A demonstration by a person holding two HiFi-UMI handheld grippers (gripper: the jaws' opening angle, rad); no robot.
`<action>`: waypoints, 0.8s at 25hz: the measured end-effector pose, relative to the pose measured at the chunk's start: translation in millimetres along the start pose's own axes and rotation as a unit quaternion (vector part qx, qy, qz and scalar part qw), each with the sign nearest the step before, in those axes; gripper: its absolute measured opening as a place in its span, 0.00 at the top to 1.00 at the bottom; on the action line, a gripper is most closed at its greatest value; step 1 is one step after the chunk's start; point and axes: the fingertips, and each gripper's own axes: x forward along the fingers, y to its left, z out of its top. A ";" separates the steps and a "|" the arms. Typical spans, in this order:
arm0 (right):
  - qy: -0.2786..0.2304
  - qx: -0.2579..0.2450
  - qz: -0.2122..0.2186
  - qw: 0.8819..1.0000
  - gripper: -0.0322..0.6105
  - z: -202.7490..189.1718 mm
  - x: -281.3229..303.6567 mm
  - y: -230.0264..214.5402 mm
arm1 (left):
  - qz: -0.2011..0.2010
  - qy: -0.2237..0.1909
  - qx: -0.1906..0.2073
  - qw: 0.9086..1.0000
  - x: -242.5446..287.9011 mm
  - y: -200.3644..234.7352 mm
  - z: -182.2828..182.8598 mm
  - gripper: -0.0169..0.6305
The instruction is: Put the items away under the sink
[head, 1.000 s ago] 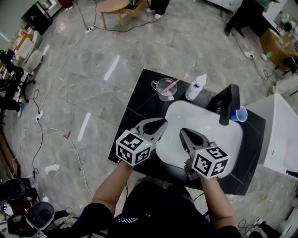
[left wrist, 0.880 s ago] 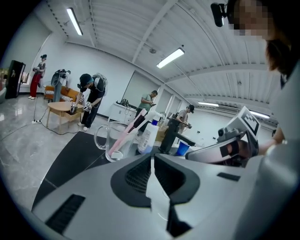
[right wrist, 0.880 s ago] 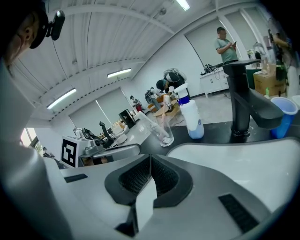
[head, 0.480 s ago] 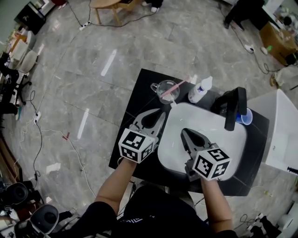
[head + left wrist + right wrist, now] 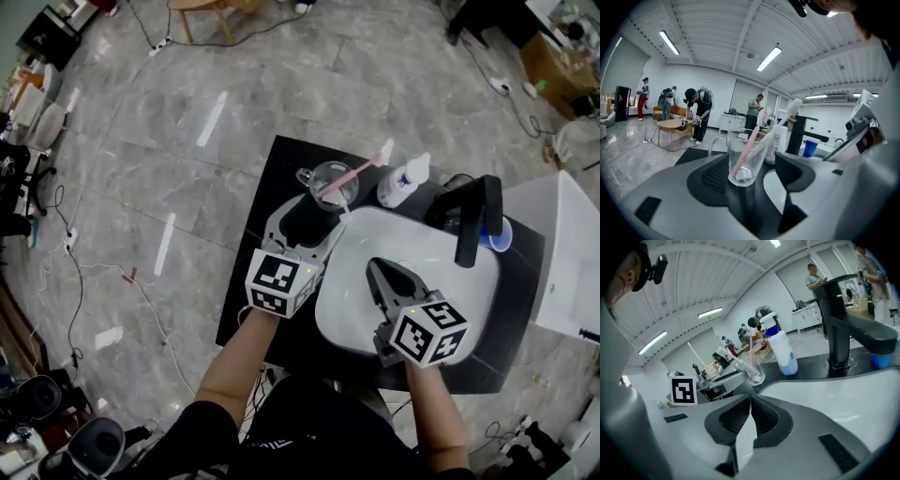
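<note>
A clear glass cup with a pink toothbrush stands at the back left of the black counter. A white bottle is to its right. My left gripper is open, and its jaws have just been opening. The cup stands right at their mouth, and neither pad touches it. The toothbrush leans right inside the cup. My right gripper hangs shut and empty over the white sink basin. From it I see the cup and the bottle ahead.
A black faucet rises at the basin's back right, with a blue cup beside it. A white unit adjoins the counter on the right. Cables lie on the grey floor. People stand far off around a wooden table.
My left gripper has moved forward along the counter toward the glass cup, and its jaws have gone from shut to open. The right gripper has hardly shifted.
</note>
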 end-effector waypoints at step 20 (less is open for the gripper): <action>0.002 0.046 -0.018 0.999 0.89 -13.5 -10.0 -25.3 | 0.009 -0.031 0.037 0.999 39.0 8.9 16.5 0.38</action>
